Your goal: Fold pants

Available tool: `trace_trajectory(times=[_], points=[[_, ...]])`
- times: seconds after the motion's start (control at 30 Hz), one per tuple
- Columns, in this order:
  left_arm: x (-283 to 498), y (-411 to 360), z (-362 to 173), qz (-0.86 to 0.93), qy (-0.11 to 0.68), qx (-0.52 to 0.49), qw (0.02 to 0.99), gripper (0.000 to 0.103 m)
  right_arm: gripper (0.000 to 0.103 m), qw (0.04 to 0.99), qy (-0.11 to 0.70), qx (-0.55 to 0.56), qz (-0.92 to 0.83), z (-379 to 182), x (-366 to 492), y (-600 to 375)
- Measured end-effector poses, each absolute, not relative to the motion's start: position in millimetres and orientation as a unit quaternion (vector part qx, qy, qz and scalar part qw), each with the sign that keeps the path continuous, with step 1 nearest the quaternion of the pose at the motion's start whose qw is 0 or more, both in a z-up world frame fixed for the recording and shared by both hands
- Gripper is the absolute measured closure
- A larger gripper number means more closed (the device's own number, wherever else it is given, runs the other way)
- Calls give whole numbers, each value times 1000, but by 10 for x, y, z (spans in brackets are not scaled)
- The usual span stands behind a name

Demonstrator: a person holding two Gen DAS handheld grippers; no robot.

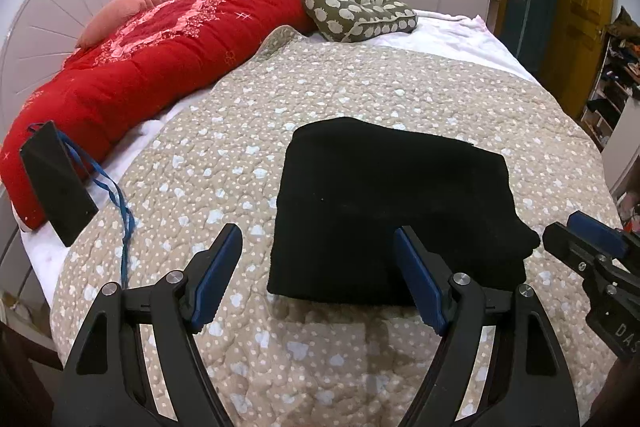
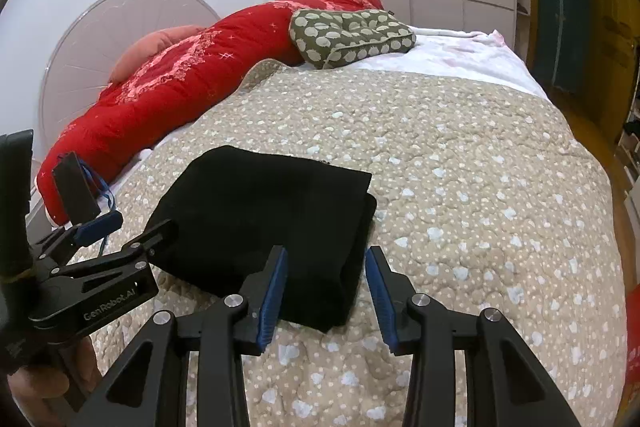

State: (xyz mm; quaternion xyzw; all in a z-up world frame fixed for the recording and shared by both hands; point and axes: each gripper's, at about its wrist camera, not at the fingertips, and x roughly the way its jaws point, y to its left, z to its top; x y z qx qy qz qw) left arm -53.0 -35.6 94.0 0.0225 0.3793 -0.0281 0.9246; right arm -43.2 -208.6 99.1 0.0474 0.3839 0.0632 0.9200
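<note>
Black knit pants [image 1: 396, 211] lie on the bed, on the beige quilted coverlet with pale heart print [image 1: 360, 83], near the bed's near edge. They are already doubled into a compact, roughly rectangular stack; layered edges show at its near right corner in the right wrist view. Judgement: the fold looks complete or nearly so.

Left gripper [image 1: 318, 277]: jaws spread wide, nothing between them. One blue pad sits in front of the stack's near edge in this view; whether it touches the cloth I cannot tell.

Right gripper [image 2: 326, 293]: jaws partly apart, empty, hovering above the stack's near right corner. No cloth is pinched.

Both tools point down at the bundle from the near side, one toward each end of its near edge, likely because that edge is where a last fold would be gripped or let go.

Other items: red padded quilt with pink pattern [image 1: 160, 43] heaped along the bed's far left edge; olive cushion with white blobs [image 1: 356, 9] at the far corner; black box with blue strap [image 1: 56, 183] at the left edge. All are well apart from the pants.
</note>
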Motion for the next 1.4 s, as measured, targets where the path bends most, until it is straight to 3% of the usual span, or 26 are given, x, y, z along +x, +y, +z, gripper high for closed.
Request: trace_trajectory(times=[1.4], points=[[-654,-325,930,-23,379,16,925,24,60,918,392,46,44,965,-501,-2041]])
